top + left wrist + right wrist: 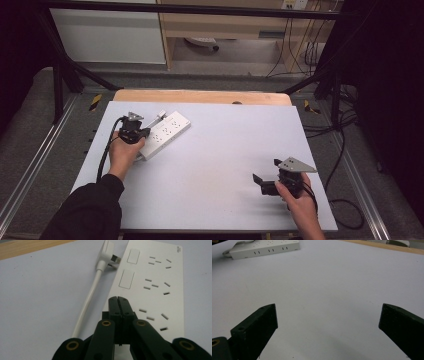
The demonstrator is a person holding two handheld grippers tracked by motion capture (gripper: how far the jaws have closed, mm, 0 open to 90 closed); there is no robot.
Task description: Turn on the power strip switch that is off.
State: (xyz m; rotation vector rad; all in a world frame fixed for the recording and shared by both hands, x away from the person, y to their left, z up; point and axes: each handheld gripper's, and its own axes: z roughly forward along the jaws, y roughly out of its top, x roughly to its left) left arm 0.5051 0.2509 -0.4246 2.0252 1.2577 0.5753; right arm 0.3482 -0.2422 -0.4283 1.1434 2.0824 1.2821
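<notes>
Overhead, the left gripper [133,129] sits over the near end of the white power strip [167,131] at the counter's [220,150] far left, the right gripper [275,181] well apart. Left gripper view: fingers [117,305] pressed together, empty, above the strip beside its cord [87,303] and plug [108,252]; likely open first, then square up. Right gripper view: fingers [258,326] spread wide, holding nothing.
</notes>
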